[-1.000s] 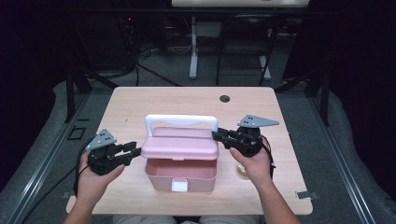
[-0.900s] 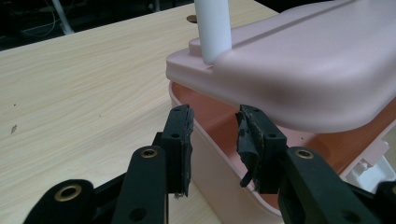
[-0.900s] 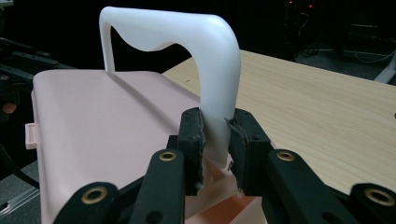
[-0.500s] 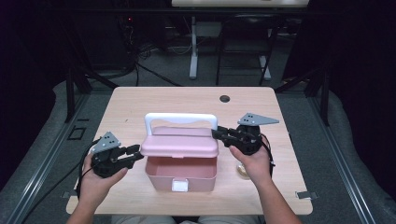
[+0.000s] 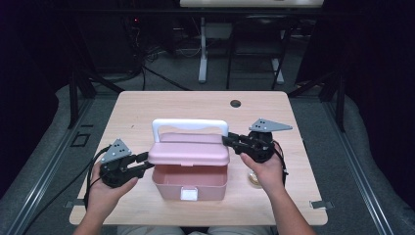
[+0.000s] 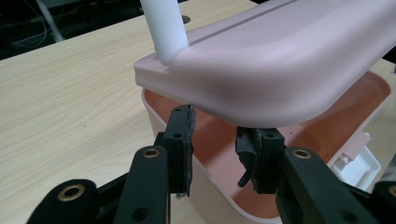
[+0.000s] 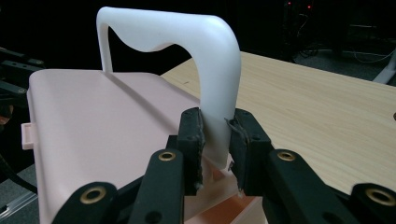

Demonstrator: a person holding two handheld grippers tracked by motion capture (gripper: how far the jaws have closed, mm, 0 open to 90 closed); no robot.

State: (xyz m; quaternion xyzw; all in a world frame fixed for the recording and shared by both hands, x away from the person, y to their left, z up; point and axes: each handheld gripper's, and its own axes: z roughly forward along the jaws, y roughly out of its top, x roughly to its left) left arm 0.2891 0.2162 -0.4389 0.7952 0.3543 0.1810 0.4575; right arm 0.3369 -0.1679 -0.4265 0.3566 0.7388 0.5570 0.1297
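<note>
Meanwhile right claw (image 7: 215, 149) clamps white handle (image 7: 215, 70); left claw (image 6: 215, 144) parted under raised pink lid (image 6: 280, 60); small round object (image 5: 253, 179) beside box (image 5: 188, 183)

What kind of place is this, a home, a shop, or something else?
Most likely a lab or recording workspace, not a home: a bare wooden table with a cable hole stands in a dark room, loose cables run over the floor, and a desk frame stands behind.

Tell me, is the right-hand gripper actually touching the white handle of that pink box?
Touching. The right gripper view shows the right gripper with both black jaws pressed flat against the white handle, no gap either side.
</note>
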